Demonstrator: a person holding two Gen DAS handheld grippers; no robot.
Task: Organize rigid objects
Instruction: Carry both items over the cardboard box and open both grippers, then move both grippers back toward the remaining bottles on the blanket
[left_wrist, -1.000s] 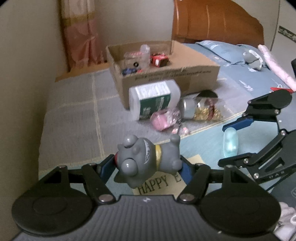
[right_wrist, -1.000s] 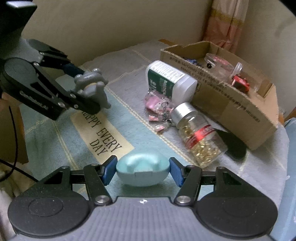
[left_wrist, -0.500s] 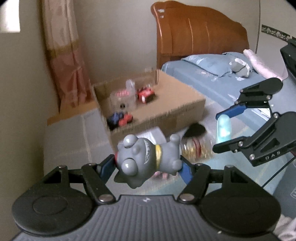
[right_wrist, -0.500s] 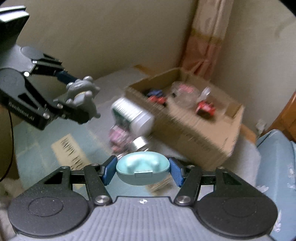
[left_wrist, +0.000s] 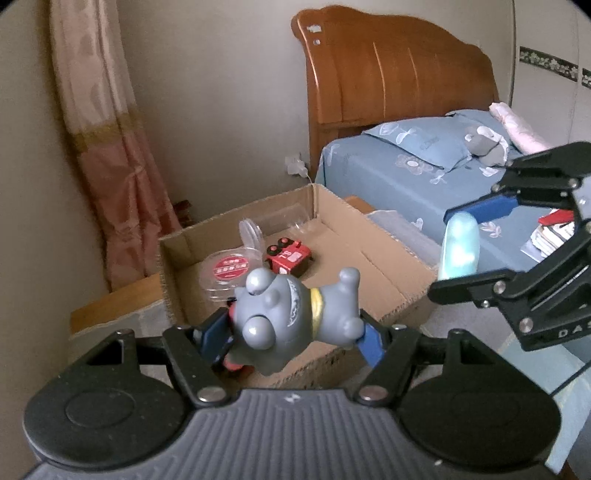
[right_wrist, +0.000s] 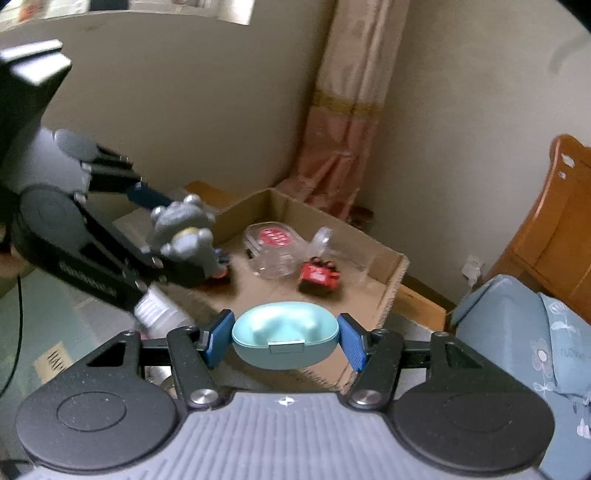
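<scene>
dropping both items cleanly calls for carrying each one past the near wall of the cardboard box to bare floor clear of the red toy truck and clear lidded tub before letting go. the left gripper, tilted down over the box, has the grey toy dog between jaws that have just been opening a little, while the right gripper beside it, also tilted down at the near edge, clamps the teal oval case end to end.

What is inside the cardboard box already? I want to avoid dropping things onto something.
The cardboard box holds a red toy car and clear plastic containers. The grey toy dog covers its near corner.
</scene>
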